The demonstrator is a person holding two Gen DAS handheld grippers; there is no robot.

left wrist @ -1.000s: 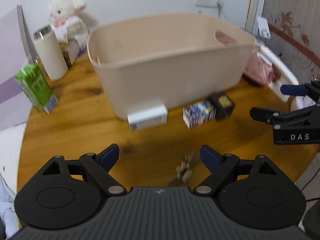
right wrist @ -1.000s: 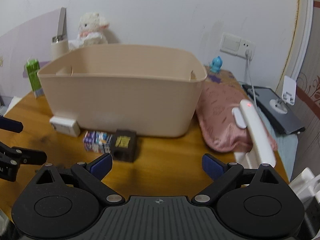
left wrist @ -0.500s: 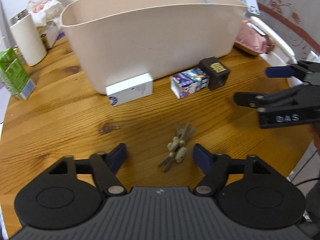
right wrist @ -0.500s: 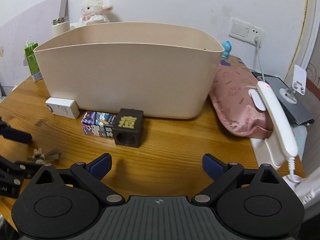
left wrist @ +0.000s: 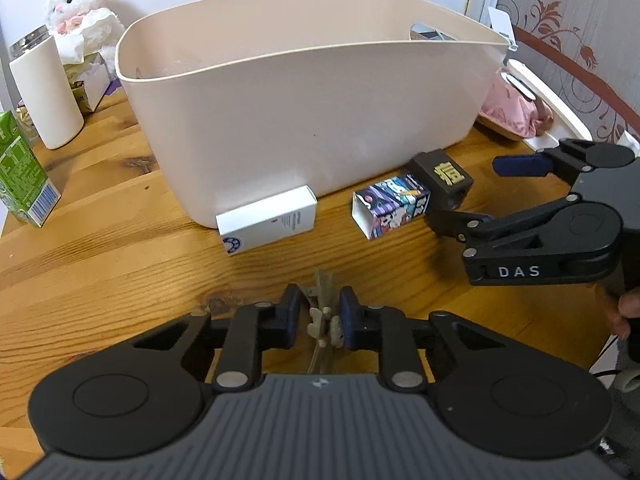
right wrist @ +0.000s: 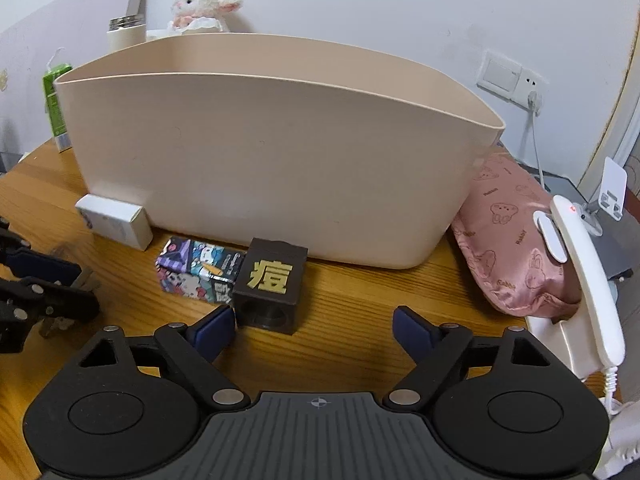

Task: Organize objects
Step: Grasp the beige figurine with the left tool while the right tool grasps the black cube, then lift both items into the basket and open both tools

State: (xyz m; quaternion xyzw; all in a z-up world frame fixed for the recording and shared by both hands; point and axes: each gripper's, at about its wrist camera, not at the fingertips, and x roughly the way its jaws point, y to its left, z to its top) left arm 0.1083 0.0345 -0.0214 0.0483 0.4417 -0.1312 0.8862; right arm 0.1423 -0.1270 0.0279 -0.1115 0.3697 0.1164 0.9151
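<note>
A large beige bin (left wrist: 304, 120) stands on the wooden table (left wrist: 100, 248). In front of it lie a white box (left wrist: 268, 220), a colourful cartoon box (left wrist: 392, 204) and a dark cube with a gold character (left wrist: 444, 176). My left gripper (left wrist: 319, 312) is shut on a small tan hair clip (left wrist: 322, 312) lying on the table. My right gripper (right wrist: 314, 326) is open, just in front of the dark cube (right wrist: 272, 284), with the cartoon box (right wrist: 198, 270) to its left. The right gripper also shows in the left wrist view (left wrist: 480, 192).
A green carton (left wrist: 22, 184), a white flask (left wrist: 46, 92) and a plush lamb (left wrist: 82, 12) stand at the back left. A pink pouch (right wrist: 516, 236) and a white handset (right wrist: 584, 276) lie right of the bin (right wrist: 276, 152).
My left gripper has moved forward and down and closed on the hair clip. My right gripper has moved closer to the dark cube and stays open.
</note>
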